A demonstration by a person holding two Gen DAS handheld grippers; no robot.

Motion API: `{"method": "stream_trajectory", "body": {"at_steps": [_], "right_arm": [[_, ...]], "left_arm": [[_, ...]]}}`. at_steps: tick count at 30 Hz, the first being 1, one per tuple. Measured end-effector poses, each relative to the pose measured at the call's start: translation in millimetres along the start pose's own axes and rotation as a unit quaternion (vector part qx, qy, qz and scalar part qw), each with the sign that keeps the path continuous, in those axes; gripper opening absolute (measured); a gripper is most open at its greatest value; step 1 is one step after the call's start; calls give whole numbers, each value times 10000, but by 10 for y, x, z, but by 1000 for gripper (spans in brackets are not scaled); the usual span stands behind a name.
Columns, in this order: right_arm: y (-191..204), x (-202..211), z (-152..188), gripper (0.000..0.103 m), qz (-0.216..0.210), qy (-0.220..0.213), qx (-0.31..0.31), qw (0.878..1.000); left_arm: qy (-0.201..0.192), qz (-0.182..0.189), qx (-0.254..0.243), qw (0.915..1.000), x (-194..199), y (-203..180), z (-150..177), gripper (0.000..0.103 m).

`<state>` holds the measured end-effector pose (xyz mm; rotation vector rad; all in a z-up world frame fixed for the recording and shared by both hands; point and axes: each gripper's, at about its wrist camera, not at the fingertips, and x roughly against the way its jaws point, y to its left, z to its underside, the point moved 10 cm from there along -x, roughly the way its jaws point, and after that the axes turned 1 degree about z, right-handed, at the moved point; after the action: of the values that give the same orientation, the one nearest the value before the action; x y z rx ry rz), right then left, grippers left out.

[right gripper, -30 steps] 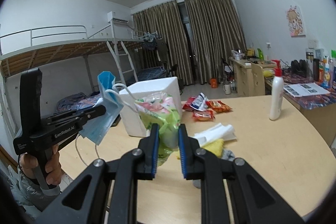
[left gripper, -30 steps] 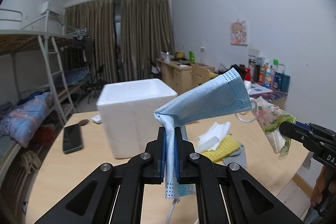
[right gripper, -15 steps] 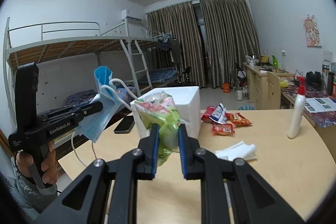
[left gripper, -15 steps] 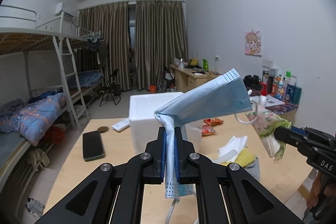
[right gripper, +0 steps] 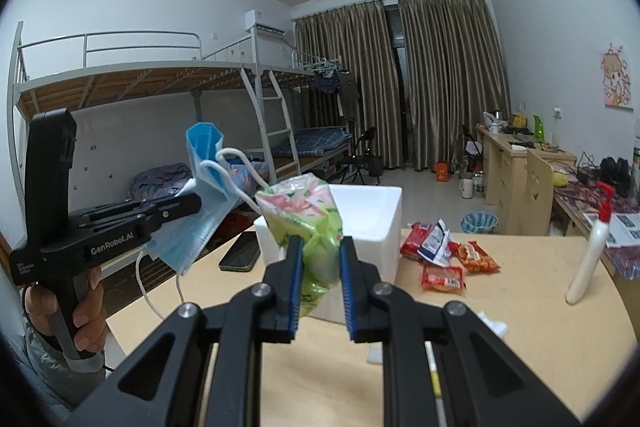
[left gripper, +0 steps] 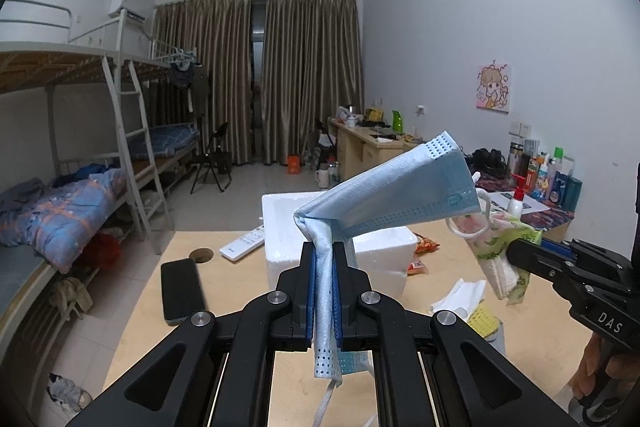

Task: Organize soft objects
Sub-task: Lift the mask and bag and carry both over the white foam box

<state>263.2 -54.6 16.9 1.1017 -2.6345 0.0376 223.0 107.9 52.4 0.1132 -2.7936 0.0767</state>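
Note:
My left gripper [left gripper: 323, 267] is shut on a blue face mask [left gripper: 392, 187], held up in the air in front of the white foam box [left gripper: 384, 247]. The mask also shows in the right wrist view [right gripper: 200, 203], with its ear loops hanging. My right gripper [right gripper: 320, 263] is shut on a green flowered tissue pack [right gripper: 308, 219], also held above the table in front of the foam box [right gripper: 372, 223]. In the left wrist view the tissue pack [left gripper: 496, 247] sits just right of the mask. A white tissue [left gripper: 460, 297] and a yellow cloth [left gripper: 486, 319] lie on the table.
A phone [left gripper: 182, 285] and a white remote [left gripper: 242, 245] lie left of the box on the wooden table [left gripper: 132, 327]. Snack packets [right gripper: 440, 255] and a white pump bottle [right gripper: 592, 255] stand to the right. A bunk bed [left gripper: 80, 187] is left of the table.
Both grippers have risen and pulled back from the box, still holding the mask and the tissue pack. More of the room and table shows.

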Motion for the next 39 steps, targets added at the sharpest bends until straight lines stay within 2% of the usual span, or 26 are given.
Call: {"method": "stream_trajectory", "body": {"at_steps": [15,25,39], "right_arm": [[-66,-434,-425,21,24,13,178,9998],[-161,-692,-437,21,32,115,90,9999],[-347,-746,-398,21,351,119,-114,9992]], "left_arm": [[-39,6,-29,10000,-444,143,-537,7],[194,194,31,9996,-899,210,-576,7],[489,383,-111,9980,-1484,127,-533,7]]}}
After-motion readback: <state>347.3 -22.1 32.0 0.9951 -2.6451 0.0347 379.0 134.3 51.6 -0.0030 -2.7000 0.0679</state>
